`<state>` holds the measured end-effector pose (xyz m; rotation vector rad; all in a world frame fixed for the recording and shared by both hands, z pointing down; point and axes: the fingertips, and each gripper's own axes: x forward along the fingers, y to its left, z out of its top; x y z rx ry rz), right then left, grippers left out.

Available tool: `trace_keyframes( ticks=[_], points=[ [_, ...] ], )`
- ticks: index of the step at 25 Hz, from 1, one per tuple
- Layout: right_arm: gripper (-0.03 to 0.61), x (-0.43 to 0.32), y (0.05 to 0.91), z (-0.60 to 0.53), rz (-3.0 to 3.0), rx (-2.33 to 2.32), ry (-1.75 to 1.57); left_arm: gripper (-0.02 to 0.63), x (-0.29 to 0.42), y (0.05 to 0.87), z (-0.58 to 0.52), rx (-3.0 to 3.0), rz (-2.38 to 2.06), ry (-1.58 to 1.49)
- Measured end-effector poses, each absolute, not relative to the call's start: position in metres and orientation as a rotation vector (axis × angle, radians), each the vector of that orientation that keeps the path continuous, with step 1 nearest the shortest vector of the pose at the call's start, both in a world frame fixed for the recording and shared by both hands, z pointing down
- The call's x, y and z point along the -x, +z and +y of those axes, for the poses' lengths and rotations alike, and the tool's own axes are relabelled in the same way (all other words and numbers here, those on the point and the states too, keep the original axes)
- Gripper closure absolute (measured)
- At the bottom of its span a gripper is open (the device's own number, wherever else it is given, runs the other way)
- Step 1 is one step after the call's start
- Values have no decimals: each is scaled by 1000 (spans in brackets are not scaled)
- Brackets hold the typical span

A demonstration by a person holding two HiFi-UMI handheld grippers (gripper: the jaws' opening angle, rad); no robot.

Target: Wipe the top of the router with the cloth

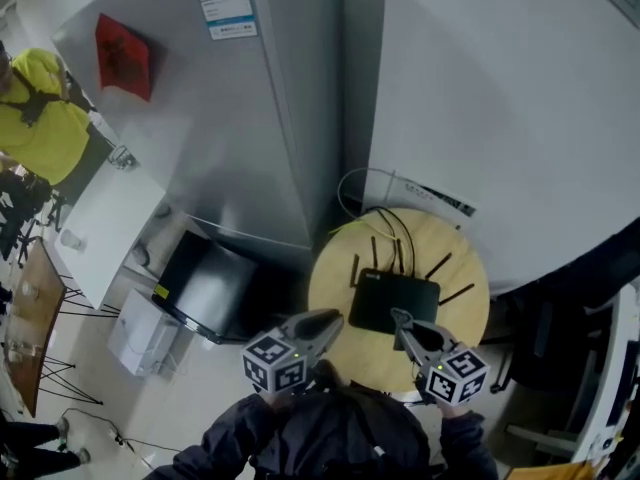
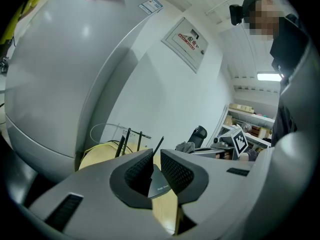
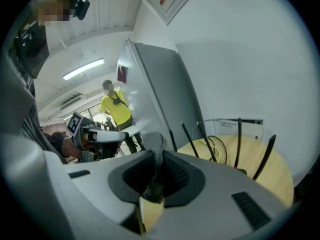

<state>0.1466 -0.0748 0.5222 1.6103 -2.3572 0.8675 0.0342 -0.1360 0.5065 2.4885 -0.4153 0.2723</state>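
A black router [image 1: 393, 303] with several raised antennas lies on a small round wooden table [image 1: 335, 268]. My right gripper [image 1: 402, 320] hovers over the router's near edge, shut on a bunched grey cloth [image 3: 154, 144] that stands up between its pads. My left gripper [image 1: 332, 320] sits just left of the router's near corner. Its jaws stand a narrow gap apart with nothing between them, and a corner of the router [image 2: 159, 186] shows through that gap. In the right gripper view the antennas [image 3: 239, 139] rise ahead over the table.
A tall grey refrigerator [image 1: 230, 118] stands behind the table at left and a white wall [image 1: 500, 98] at right. Loose cables [image 1: 370, 193] loop behind the router. A black box [image 1: 210, 288] lies on the floor to the left. A person in yellow [image 1: 40, 108] stands far left.
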Motion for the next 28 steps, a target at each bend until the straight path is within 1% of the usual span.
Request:
trace_keyframes(
  ticks=[28],
  points=[
    [514,-141,517,-81,-2364,-1599,827,583,-33,510,-140,-2482,-419,262]
  ],
)
